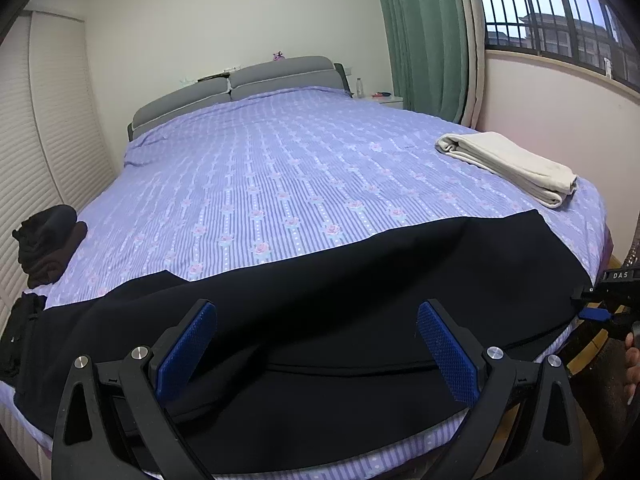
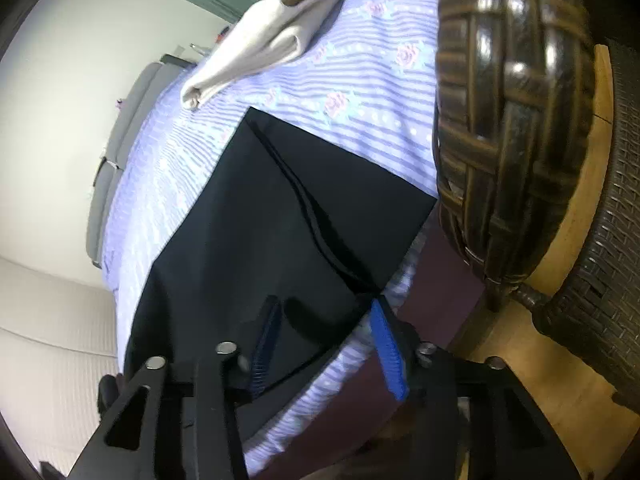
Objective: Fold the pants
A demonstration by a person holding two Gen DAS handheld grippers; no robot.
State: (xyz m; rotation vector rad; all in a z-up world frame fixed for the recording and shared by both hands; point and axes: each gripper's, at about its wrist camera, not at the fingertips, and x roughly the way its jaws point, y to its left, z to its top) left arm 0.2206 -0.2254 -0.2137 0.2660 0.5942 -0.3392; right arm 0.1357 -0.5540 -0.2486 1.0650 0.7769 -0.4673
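Note:
Black pants (image 1: 340,288) lie spread across the near edge of the bed (image 1: 280,168), with the legs' ends at the right. My left gripper (image 1: 316,344) is open just above the pants' middle, its blue pads apart and nothing between them. My right gripper (image 2: 326,332) is open at the pants' right end (image 2: 280,208), its jaws on either side of the corner of the hem, not closed on it. The right gripper also shows at the right edge of the left wrist view (image 1: 592,308).
A folded cream garment (image 1: 508,164) lies at the bed's right side. A dark clothes pile (image 1: 46,240) sits at the left edge. A dark wicker chair (image 2: 516,120) stands close to the bed's right end, on a wooden floor (image 2: 568,380).

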